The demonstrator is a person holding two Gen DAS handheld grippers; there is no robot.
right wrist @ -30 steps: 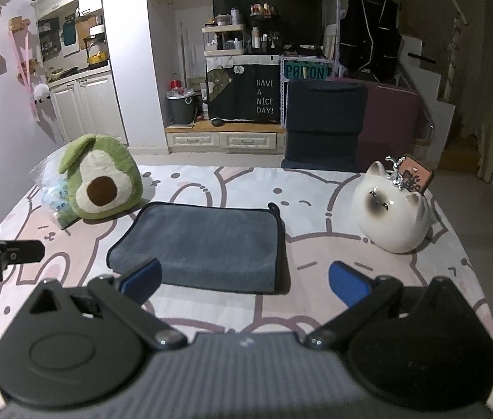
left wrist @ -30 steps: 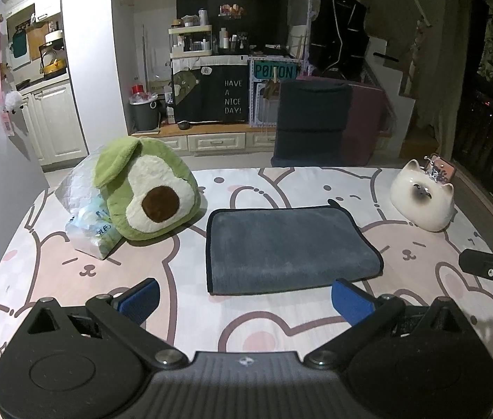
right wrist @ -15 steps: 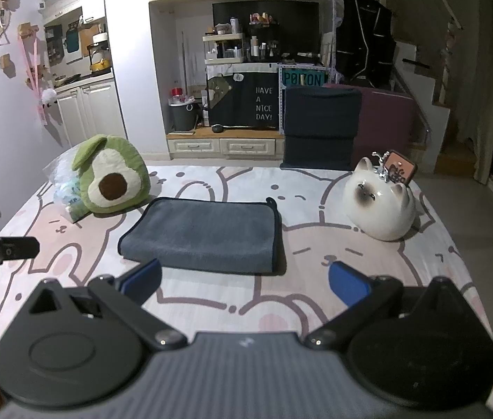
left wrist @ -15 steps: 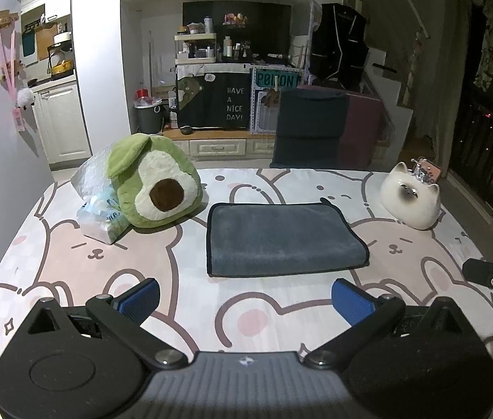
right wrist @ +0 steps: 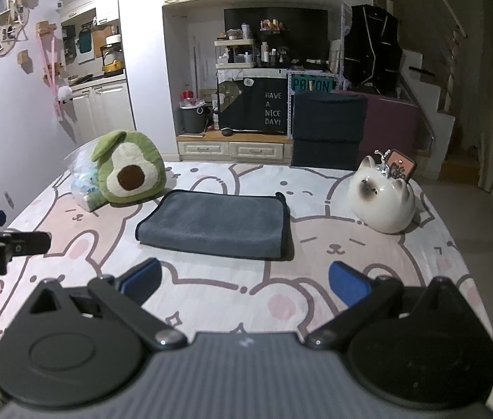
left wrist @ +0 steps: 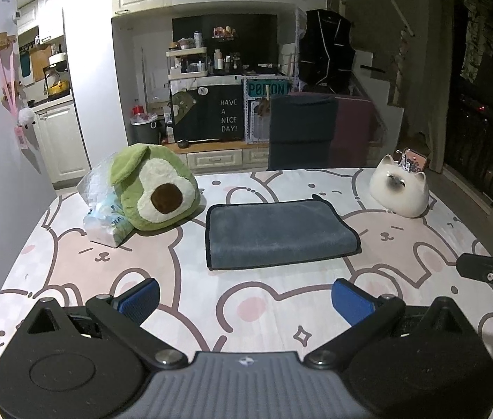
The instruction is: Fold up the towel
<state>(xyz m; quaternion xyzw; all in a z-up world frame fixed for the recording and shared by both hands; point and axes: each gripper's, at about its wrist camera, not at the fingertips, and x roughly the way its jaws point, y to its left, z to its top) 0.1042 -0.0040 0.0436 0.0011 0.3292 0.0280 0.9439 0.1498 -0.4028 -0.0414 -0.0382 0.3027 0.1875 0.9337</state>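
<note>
A grey towel (left wrist: 277,232) with a dark hem lies folded into a flat rectangle in the middle of the table; it also shows in the right wrist view (right wrist: 216,223). My left gripper (left wrist: 246,296) is open and empty, held above the near table edge, well short of the towel. My right gripper (right wrist: 244,277) is open and empty too, near the front edge, apart from the towel. Each gripper shows at the edge of the other's view: the right one (left wrist: 490,265) and the left one (right wrist: 5,241).
A green avocado plush (left wrist: 152,188) and a plastic bag (left wrist: 106,216) sit left of the towel. A white cat figurine (left wrist: 400,192) stands at the right rear. The table (left wrist: 246,314) carries a pink bunny-print cloth. A dark chair back (left wrist: 302,136) stands behind.
Both grippers have pulled back and up from the towel, so it looks smaller and farther away. The towel has not moved. Both stay open.
</note>
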